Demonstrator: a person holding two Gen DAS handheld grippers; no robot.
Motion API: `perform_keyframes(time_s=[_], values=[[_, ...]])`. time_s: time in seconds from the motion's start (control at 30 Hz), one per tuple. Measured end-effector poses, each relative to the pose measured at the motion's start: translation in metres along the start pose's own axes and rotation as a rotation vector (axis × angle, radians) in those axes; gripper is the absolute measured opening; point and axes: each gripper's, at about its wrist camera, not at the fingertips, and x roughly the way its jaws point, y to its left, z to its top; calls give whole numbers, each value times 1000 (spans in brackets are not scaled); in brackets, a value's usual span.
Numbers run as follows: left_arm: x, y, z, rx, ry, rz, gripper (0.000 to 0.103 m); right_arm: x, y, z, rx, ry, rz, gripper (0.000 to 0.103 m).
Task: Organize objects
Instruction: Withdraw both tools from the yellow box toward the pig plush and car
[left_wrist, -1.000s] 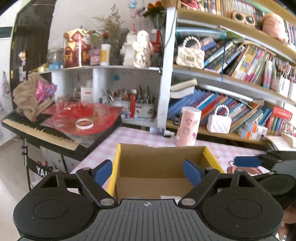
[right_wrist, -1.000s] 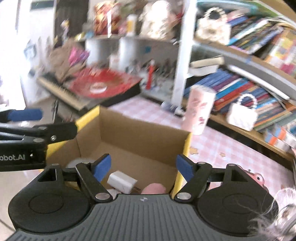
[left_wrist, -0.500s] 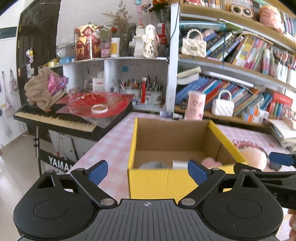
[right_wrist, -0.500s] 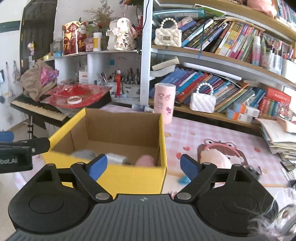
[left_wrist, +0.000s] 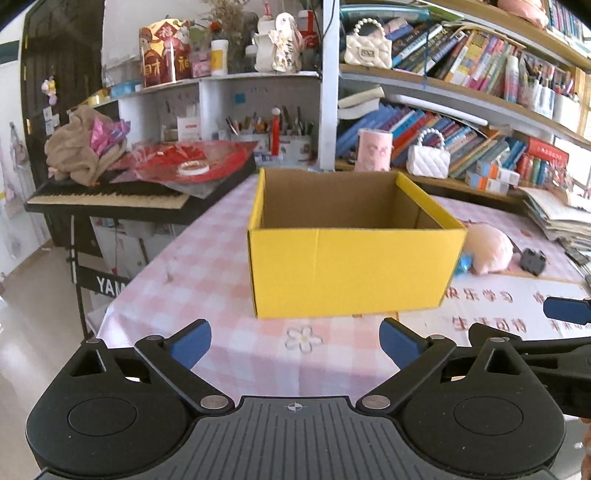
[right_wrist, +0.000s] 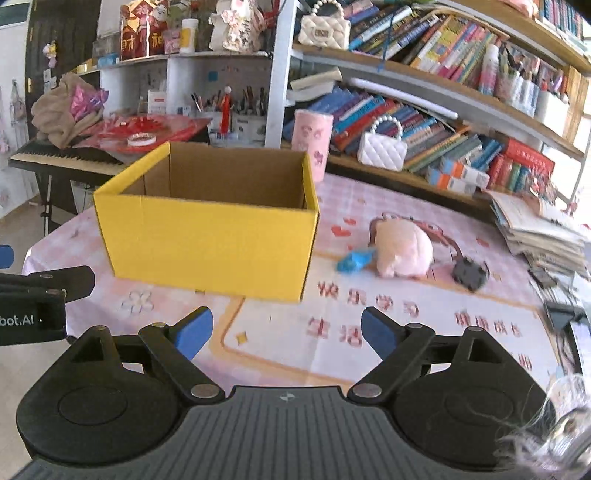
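Pink-checked cloth covers the desk (left_wrist: 177, 295) in front of me, with crowded bookshelves (left_wrist: 461, 92) behind it and a black keyboard (left_wrist: 107, 201) off to the left. On the cloth stands a yellow cardboard box (left_wrist: 351, 269), open at the top; from these low angles I cannot see what lies inside it. Right of the box, on the desk, lie a small blue scrap (right_wrist: 354, 260), a pink plush toy (right_wrist: 402, 251) touching it, and a dark little object (right_wrist: 470, 275) just beyond the plush. A pink cylinder (right_wrist: 312, 142) stands behind the box's far right corner. My left tool (left_wrist: 295, 339) hangs short of the box's near wall, its jaws opening, nothing between them. My right tool (right_wrist: 286, 330) sits over a printed mat (right_wrist: 332, 332), spread wide and empty, pointing at the box's right corner and the plush.
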Motion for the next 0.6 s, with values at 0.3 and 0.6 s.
perform_keyframes(time_s=[0.3, 0.6], values=[[-7, -13, -17, 18, 62, -70, 99, -22, -8, -26, 47, 39, -37, 91], [-7, -46, -25, 66, 99, -163, 99, -40, -37, -45, 116, 67, -129, 93]])
